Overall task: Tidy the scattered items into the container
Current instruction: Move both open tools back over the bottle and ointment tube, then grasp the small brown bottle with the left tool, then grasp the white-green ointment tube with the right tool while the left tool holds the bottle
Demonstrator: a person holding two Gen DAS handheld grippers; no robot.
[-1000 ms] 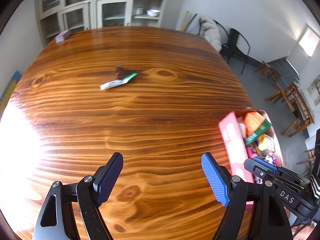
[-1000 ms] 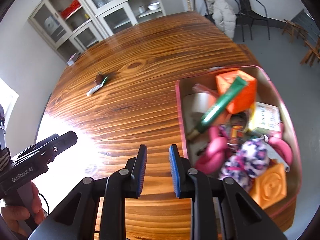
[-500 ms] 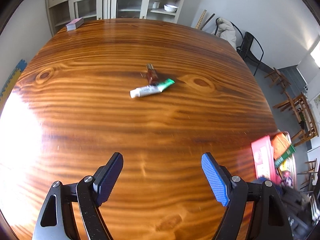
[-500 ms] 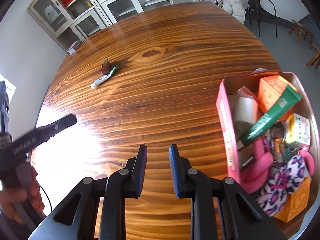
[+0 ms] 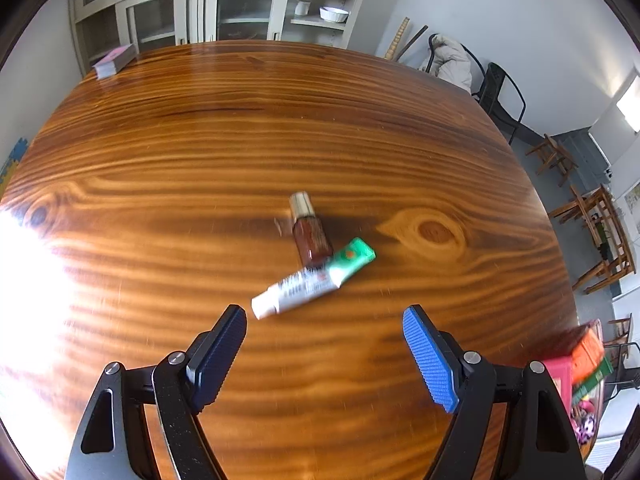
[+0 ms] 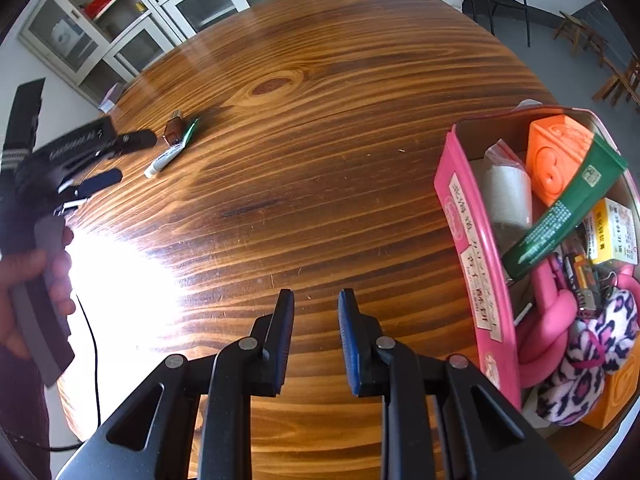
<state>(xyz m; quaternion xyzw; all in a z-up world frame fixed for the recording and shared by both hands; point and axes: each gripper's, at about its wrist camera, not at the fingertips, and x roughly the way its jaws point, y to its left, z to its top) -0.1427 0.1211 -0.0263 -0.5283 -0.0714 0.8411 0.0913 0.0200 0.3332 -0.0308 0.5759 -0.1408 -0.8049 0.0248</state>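
A white and green tube (image 5: 314, 279) lies flat on a round wooden table (image 5: 200, 152), just ahead of the left gripper (image 5: 324, 320), whose blue pads are spread wide with nothing between them. The tube's long axis runs on a slant: its white cap end points toward the gripper's left finger, and its green crimped end points away to the right. A small brown bottle (image 5: 310, 232) lies on its side touching the tube's middle, gold cap pointing away from the camera. The right gripper (image 6: 314, 312) hangs over bare table, its pads parted by a narrow gap and holding nothing. To its right a pink box (image 6: 472, 240) sits at the table edge, packed with toys and packets, well apart from the tube
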